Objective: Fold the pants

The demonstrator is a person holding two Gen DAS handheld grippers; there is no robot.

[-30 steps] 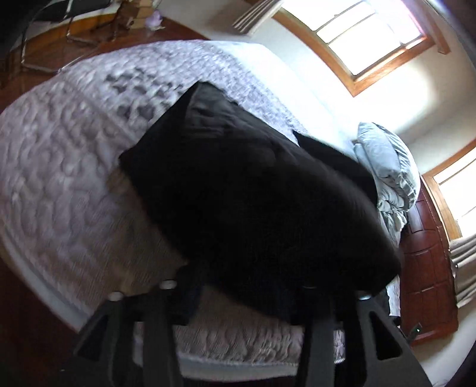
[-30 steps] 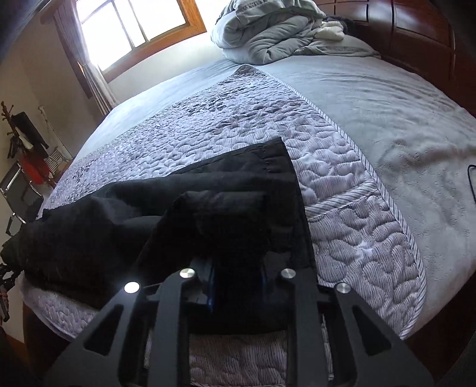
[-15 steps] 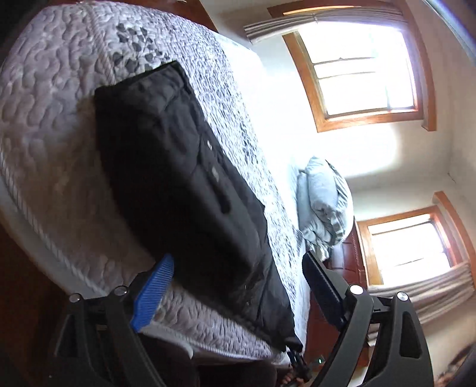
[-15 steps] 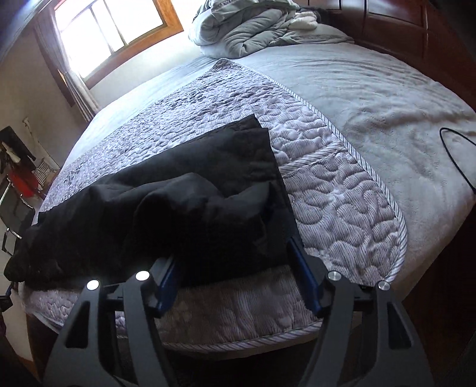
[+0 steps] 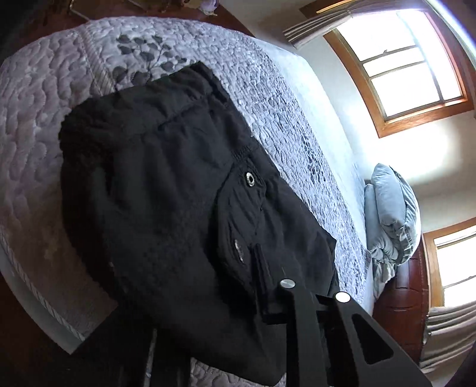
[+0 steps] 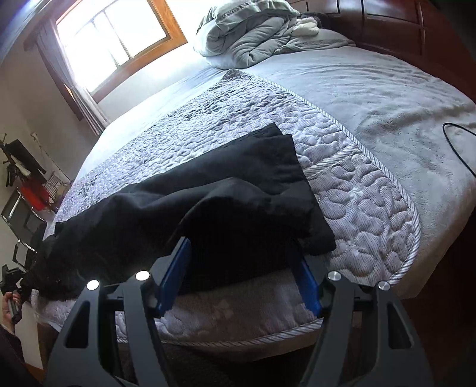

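Note:
Black pants (image 5: 166, 184) lie across the quilted bedspread (image 5: 35, 119), with the waist end and its metal snap (image 5: 249, 178) close to my left gripper. My left gripper (image 5: 267, 300) is closing to shut, its jaws pinching the waist cloth, and fabric drapes over and hides its left finger. In the right wrist view the pants (image 6: 238, 184) show a bunched leg end lying near the bed's front edge. My right gripper (image 6: 241, 277) stands open, and its blue pads (image 6: 175, 274) flank that leg end without pressing on it.
Bunched grey bedding (image 6: 253, 32) lies at the dark wooden headboard (image 6: 401, 26). A black cable (image 6: 455, 143) runs over the grey blanket at the right. A chair (image 6: 20, 214) stands by the bed's far left. Windows light the far wall. The quilt (image 6: 357, 184) is bare to the right of the pants.
My left gripper went from wide open to shut on the waist end, and its view rolled. My right gripper let go of the leg end and opened, staying around it.

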